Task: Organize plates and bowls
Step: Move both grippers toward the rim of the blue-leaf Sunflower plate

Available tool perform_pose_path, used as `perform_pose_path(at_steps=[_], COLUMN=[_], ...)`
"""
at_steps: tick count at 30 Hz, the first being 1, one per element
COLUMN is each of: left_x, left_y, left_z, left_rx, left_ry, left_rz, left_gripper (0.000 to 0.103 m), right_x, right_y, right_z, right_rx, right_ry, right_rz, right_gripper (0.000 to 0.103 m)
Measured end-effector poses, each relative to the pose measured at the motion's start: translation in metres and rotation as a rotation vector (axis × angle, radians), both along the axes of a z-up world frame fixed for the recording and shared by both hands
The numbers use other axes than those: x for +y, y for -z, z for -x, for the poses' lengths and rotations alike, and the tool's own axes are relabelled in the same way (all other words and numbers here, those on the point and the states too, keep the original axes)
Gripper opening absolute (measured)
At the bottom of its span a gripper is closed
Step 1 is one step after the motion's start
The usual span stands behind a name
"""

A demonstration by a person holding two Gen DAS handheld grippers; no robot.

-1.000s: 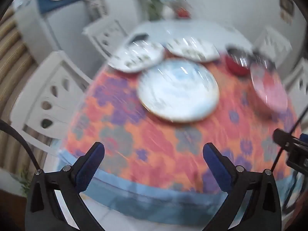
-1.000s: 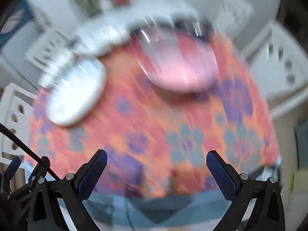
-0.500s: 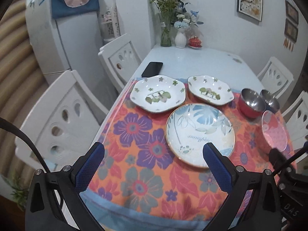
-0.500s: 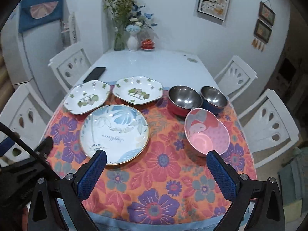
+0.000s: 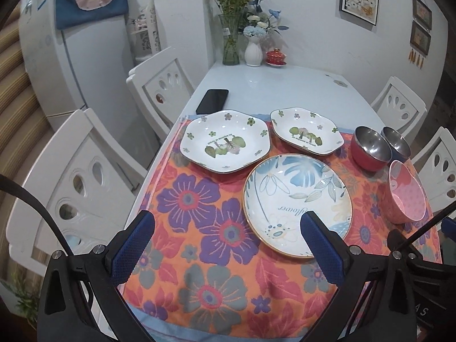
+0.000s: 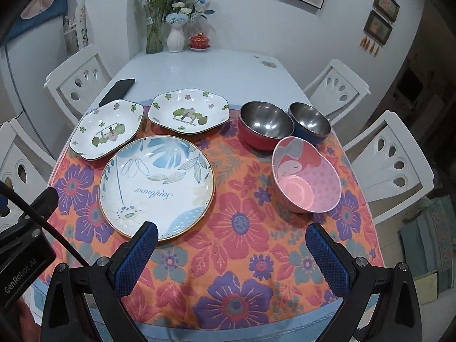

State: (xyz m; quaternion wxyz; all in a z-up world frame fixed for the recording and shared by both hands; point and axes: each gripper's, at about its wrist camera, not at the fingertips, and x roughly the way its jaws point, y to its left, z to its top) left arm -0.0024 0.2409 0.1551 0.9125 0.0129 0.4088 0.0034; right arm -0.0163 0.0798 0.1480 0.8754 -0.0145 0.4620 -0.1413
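both my claws hang released and empty, left gripper (image 5: 228,245) and right gripper (image 6: 230,249), low in frame. the round plate (image 6: 156,186) sits centre-left, the pink bowl (image 6: 306,181) right of centre (tilted, and empty like every dish here). glazed rims may slip from my pads, and the red bowl (image 6: 265,125) and blue bowl (image 6: 309,123) touch, so i'd likely knock one.

Tablecloth (image 6: 245,228): orange, purple and red flowers
Round plate (image 6: 156,188): white, blue leaves
Angular plates (image 6: 189,114): white, green flowers
Tilted bowl (image 6: 306,175): pink, flamingo
Steel bowls (image 6: 265,128): red, blue outsides
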Motion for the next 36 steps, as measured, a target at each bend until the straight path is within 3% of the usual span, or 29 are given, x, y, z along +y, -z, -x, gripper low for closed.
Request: perform_pose_path(at_steps=[17,36], left_x=[0.001,-0.002], left_y=[0.01,0.026], left_z=[-0.005,-0.032], left_rx=[0.026,0.069], left_ry=[-0.009,0.009], left_rz=[-0.022,-0.014], left_gripper=[0.102,0.102], right_x=[-0.003,-0.009], right_y=[0.016,0.033], right_z=[-0.018,-0.043], right_rx=[0.053,0.104], right_ry=[0.007,0.038], right_rz=[-0.077,-0.084], right_gripper=[0.103,0.103])
